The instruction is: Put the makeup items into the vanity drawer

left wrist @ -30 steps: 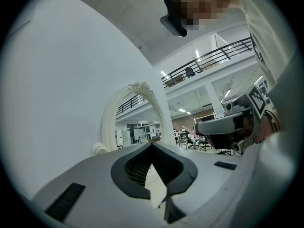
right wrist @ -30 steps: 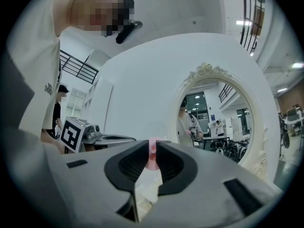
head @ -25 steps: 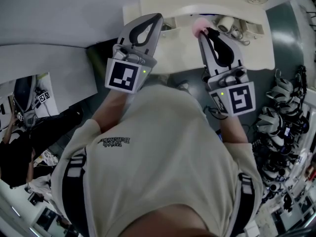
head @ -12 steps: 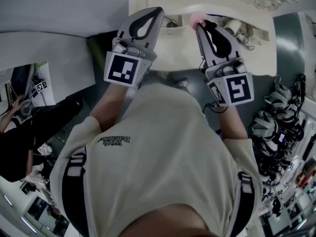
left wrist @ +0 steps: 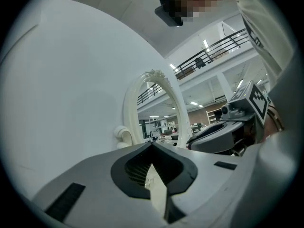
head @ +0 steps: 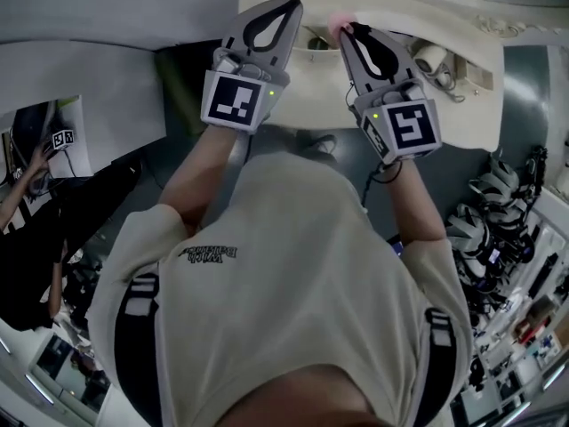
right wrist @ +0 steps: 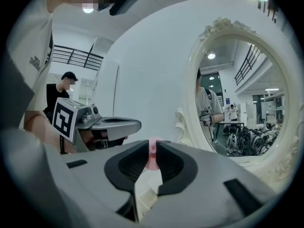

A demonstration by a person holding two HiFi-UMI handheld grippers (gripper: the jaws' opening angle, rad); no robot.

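My right gripper (head: 343, 28) is shut on a small pink makeup item (head: 337, 20) and holds it above the white vanity top (head: 462, 96). In the right gripper view the pink item (right wrist: 152, 149) shows pinched between the jaw tips of the right gripper (right wrist: 153, 152). My left gripper (head: 289, 5) is close beside it on the left, shut, with nothing in it. The left gripper view shows the left gripper (left wrist: 152, 145) with its jaw tips meeting. The drawer is hidden under the grippers.
An oval white-framed mirror (right wrist: 242, 94) stands at the back of the vanity. Small pale items (head: 433, 58) lie on the vanity top to the right of my right gripper. Dark gear (head: 484, 221) is piled on the floor at the right. A white wall panel (head: 80, 87) stands at the left.
Both grippers have shifted up the head view, toward the back of the vanity. The right one has carried the pink item a little left, nearer the left gripper.
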